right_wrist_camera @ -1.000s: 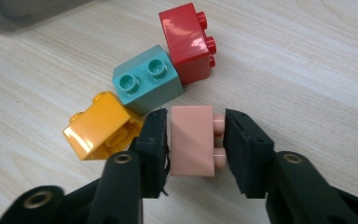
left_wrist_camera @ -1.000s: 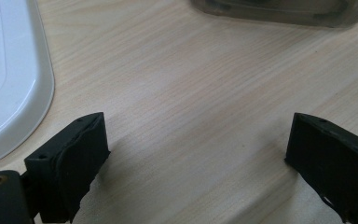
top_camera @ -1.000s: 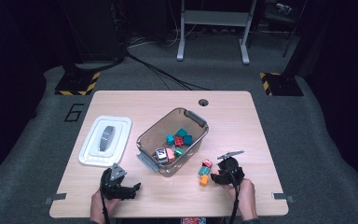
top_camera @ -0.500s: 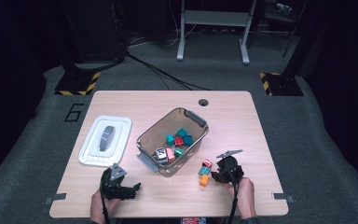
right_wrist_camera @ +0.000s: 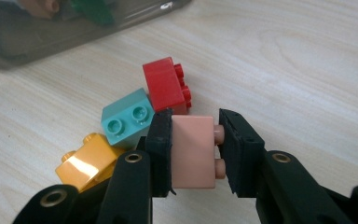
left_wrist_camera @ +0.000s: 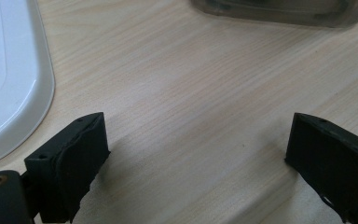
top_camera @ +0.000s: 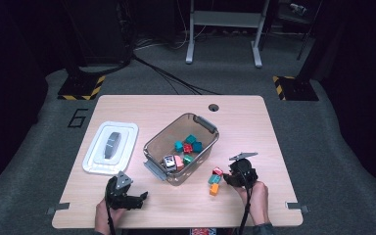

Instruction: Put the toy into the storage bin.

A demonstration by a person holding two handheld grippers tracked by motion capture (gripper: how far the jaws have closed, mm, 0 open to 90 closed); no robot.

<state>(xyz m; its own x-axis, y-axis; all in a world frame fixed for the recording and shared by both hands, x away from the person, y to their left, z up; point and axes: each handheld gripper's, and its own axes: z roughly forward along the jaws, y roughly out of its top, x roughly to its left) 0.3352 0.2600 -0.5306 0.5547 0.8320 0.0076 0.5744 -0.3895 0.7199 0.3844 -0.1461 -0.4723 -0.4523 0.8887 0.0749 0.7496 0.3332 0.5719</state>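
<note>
The step in hand looks like picking loose bricks off the surface (top_camera: 274,147) and dropping them into the bin (top_camera: 203,122). The right gripper (right_wrist_camera: 196,151) is clamping a pink brick (right_wrist_camera: 193,151): its fingers (right_wrist_camera: 161,154) have just been closing, and they are now pressing on the brick from both sides, one pad flat on its smooth face and the other against its studs. In the right gripper view the pink brick is sitting low in the centre of the frame, squarely between the fingers, apparently resting on the surface.

Three more bricks are lying just beyond it. A red brick (right_wrist_camera: 165,86) is standing above the pink one in the frame, a teal brick (right_wrist_camera: 128,121) is lying to its upper left and touching the left finger's edge, and an orange brick (right_wrist_camera: 88,161) is sitting at lower left, partly behind the gripper's arm. In the high view this cluster is lying at lower right of centre, just below and right of the bin.

The next move probably calls for lifting the pink brick straight up, so the neighbours are not being dragged along, then carrying it up and left in the high view over the bin's rim.

The left gripper (top_camera: 142,197) is resting at lower left of the high view, its fingers (left_wrist_camera: 74,158) standing wide apart on bare wood and holding nothing. The white lid (top_camera: 110,147) is lying above it.
</note>
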